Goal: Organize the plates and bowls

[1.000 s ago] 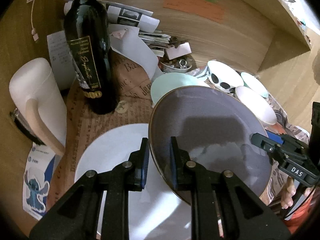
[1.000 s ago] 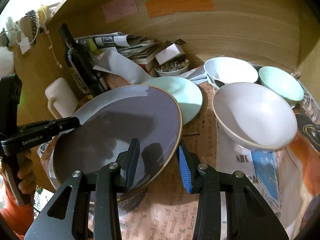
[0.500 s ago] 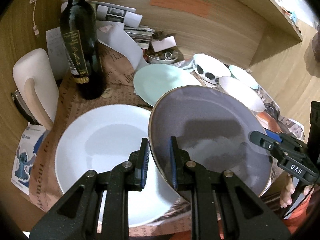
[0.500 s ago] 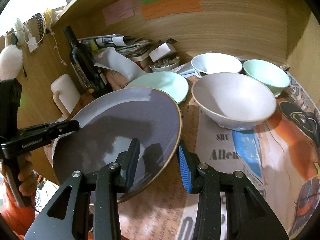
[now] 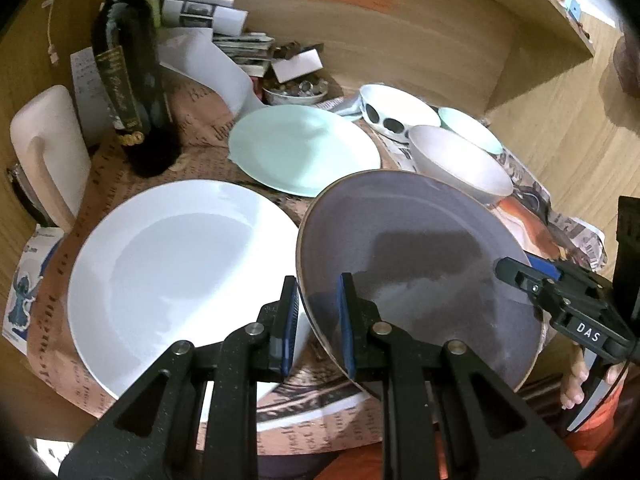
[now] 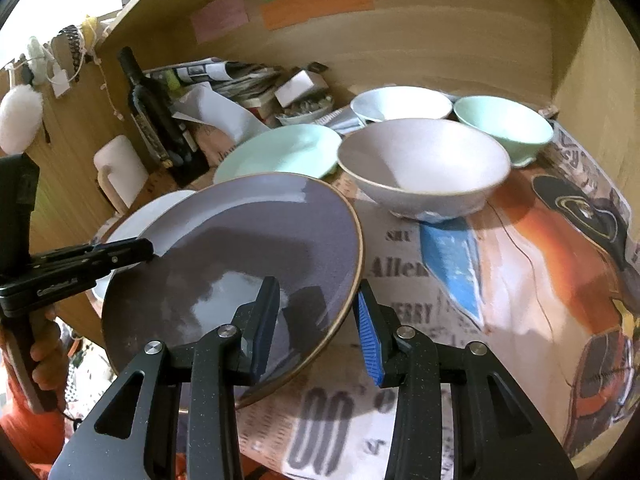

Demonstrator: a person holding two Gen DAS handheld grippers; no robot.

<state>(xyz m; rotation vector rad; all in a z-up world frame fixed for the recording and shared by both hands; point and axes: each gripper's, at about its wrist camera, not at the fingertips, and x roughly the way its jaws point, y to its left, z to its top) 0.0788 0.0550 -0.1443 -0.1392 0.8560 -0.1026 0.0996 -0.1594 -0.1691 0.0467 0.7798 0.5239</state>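
Note:
A grey-purple plate (image 5: 420, 256) with a gold rim is held in the air between both grippers, above the table's front edge. My left gripper (image 5: 318, 320) is shut on its left rim. My right gripper (image 6: 316, 324) grips its right rim; it also shows in the left wrist view (image 5: 520, 276). A large white plate (image 5: 176, 256) lies on the table at the left, beside the held plate. A mint plate (image 5: 304, 148) lies behind it. A pinkish-white bowl (image 6: 424, 164), a white bowl (image 6: 400, 104) and a mint bowl (image 6: 504, 124) stand at the back right.
A dark wine bottle (image 5: 128, 68) stands at the back left next to a white jug (image 5: 48, 148). Papers and a small dish of trinkets (image 5: 296, 90) lie against the wooden back wall (image 6: 420, 44). Newspaper (image 6: 500, 280) covers the table.
Both grippers have pulled the grey-purple plate back toward the table's front and to the right. It no longer covers the white plate, which now shows almost whole.

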